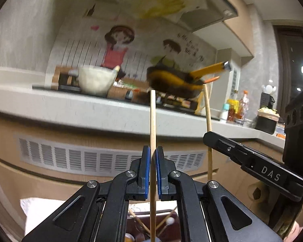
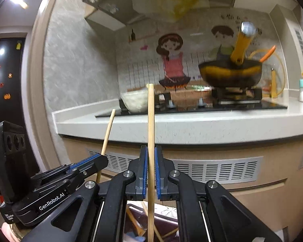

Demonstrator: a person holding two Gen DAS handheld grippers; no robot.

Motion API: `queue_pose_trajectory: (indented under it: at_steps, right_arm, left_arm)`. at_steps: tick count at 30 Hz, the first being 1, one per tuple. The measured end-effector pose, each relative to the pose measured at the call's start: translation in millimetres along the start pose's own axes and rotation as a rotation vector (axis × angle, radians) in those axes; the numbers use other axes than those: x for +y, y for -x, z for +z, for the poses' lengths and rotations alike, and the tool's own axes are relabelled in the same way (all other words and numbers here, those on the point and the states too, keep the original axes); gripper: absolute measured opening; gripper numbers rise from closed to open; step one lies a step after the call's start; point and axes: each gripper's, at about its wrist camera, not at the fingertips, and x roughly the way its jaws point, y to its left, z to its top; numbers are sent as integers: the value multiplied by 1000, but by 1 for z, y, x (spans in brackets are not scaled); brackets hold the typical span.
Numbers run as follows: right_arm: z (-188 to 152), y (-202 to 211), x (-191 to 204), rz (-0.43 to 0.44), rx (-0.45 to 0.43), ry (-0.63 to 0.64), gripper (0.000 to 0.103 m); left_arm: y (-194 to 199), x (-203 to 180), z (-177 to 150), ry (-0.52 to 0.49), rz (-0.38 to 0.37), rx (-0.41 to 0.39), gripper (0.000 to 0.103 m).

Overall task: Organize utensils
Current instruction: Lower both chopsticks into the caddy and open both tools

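Observation:
My left gripper (image 1: 153, 151) is shut on a wooden chopstick (image 1: 152, 119) that stands upright between its blue pads. My right gripper (image 2: 150, 151) is shut on a second wooden chopstick (image 2: 150, 119), also upright. Each gripper shows in the other's view: the right one (image 1: 207, 136) at the right with its chopstick (image 1: 208, 119), the left one (image 2: 103, 159) at the lower left with its chopstick (image 2: 108, 133). Below the grippers a dark container (image 2: 163, 219) holds several wooden utensils (image 2: 135, 223); it also shows in the left wrist view (image 1: 137, 221).
A grey kitchen counter (image 2: 191, 125) with a stove (image 2: 191, 106) runs ahead. On it stand a white bowl (image 1: 96, 80) and a dark pan with a yellow handle (image 2: 232, 74). Bottles (image 1: 238, 106) and a black pot (image 1: 266, 121) stand at the right. Vented cabinet fronts (image 2: 212, 169) lie below.

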Motion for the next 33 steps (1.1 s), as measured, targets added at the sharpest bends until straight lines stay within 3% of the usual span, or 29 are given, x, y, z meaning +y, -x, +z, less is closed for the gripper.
queue_pose_trajectory:
  at_steps: [9,17,21,24,25,27,28,30,33]
  right_arm:
    - [-53,-56,-18,-49,129,17,7]
    - [-101,-73,-12,-48,279,67,7]
    - [-122,-75,-12,-48,336,64,7]
    - [-130,-70,-12,-47,364,62,8]
    - [-132,-69,-13,-48,370,60,8]
    - [-136,-68,-13,-41,400,55,8]
    - [-139,-68,-14,-35,422,48,10]
    - [-145,-67,-15,-32,466,39,30]
    - [-151,-57,-13,-52,480,38,36]
  left_arm:
    - [-54,33,-50,41,44,57,6]
    - [-59,46,-97,46,129,10,6]
    - [-64,39,-113,-6,166,49,8]
    - [-63,37,-123,10,158,98,8]
    - [-62,38,-126,25,154,117,10]
    - [-58,39,-129,47,162,149,27]
    - [-55,39,-131,56,169,158,30]
    - [-45,37,-134,70,186,175,35]
    - [-28,31,-135,70,209,199,45]
